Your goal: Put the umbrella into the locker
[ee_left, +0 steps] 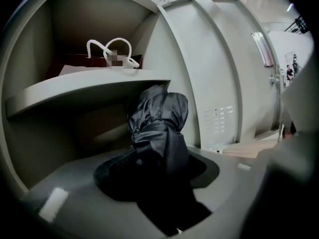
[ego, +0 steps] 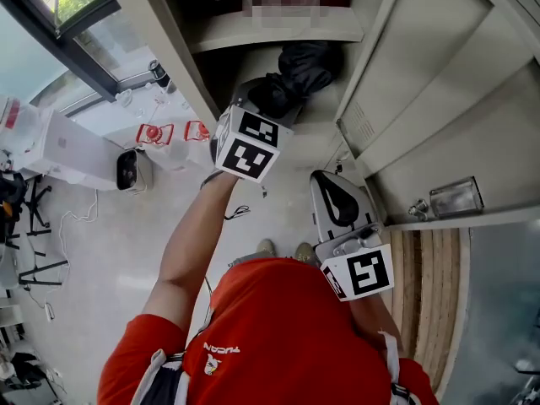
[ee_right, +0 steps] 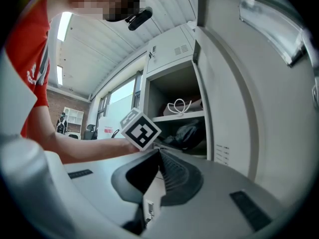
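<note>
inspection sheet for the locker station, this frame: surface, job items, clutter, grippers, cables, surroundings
Surface: locker shelf with a lower compartment under it; locker door open.
Job's things: black folded umbrella, far end under the shelf in the lower compartment, near end in the left gripper.
Clutter: bag with white handles on the shelf.
Grippers: left gripper shut on the umbrella; right gripper shut, empty, held back by the door.
Cables: white cable loose on the floor.
Surroundings: pale floor, window, white box on the floor.
</note>
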Motion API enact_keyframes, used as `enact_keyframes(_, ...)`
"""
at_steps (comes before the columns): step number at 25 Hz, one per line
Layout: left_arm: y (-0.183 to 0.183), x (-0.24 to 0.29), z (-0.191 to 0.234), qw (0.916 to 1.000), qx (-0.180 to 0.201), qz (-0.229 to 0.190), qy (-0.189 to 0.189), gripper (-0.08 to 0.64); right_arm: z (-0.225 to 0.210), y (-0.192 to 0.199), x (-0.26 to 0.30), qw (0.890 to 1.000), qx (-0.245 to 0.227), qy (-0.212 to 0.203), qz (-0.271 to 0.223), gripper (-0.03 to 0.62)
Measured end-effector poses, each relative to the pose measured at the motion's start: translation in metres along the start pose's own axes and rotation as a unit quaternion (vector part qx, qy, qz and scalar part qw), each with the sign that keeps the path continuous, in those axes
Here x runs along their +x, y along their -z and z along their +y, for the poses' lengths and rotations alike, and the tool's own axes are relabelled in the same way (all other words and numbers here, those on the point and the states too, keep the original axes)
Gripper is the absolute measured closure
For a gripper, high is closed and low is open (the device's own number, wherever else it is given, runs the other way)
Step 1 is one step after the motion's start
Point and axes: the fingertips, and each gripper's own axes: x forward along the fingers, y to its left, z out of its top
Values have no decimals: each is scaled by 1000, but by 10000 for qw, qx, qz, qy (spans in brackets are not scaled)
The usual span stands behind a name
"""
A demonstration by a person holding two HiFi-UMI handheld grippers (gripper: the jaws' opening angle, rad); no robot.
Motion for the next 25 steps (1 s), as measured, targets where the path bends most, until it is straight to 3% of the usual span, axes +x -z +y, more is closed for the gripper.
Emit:
enact_keyframes(11, 0, 41, 14, 9972, 420, 613, -70, 324, -6, -2, -8, 9999, 25, -95, -63, 589)
enact_keyframes(25, -2, 85, 54, 9915, 906, 895, -262, 324, -8, 0, 5, 9992, 152, -346, -90, 589)
